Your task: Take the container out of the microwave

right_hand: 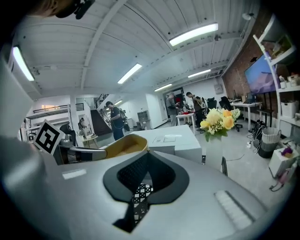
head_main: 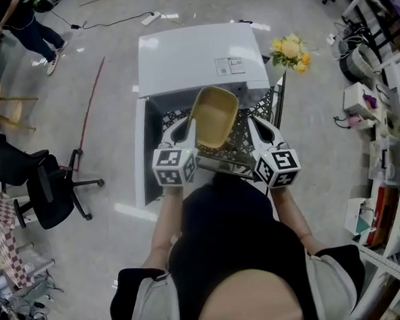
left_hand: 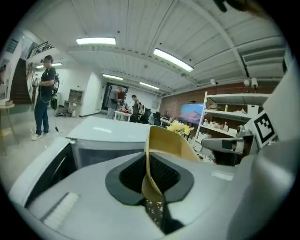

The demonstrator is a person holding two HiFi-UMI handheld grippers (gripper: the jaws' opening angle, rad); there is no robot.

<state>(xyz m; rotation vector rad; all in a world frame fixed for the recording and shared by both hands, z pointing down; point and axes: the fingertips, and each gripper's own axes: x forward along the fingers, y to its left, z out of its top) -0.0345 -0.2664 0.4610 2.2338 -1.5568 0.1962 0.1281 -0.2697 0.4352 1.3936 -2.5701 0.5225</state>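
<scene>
**Microwave** (head_main: 193, 55): white, seen from above, label on top. Its door (head_main: 143, 152) stands swung out on the left side of the head view.

**Black lattice panel** (head_main: 243, 143): lies in front of the microwave, under both grippers. What it belongs to cannot be told.

**Container** (head_main: 214, 118): yellow, open-topped and apparently empty. It is held in the air at the microwave's front edge and tipped steeply, its hollow facing the head camera. By the look of it, it is clear of the cavity.

**Left gripper** (head_main: 187, 131): clamped narrow on the container's near wall, which stands edge-on between the pads.

**Right gripper** (right_hand: 146, 157): jaws drawn together with no wall seen between them. The container's rim sits just beyond their tips, and contact cannot be told.

**Flowers** (head_main: 289, 51): yellow bunch, well to the right of the microwave.

**Risks, as judged:**
- The load seems to hang from one thin rim pinch, so the container could pivot or slip out and drop onto the lattice.
- A further roll of the left gripper would worsen the tilt.
- Swinging it left could knock the door.
</scene>
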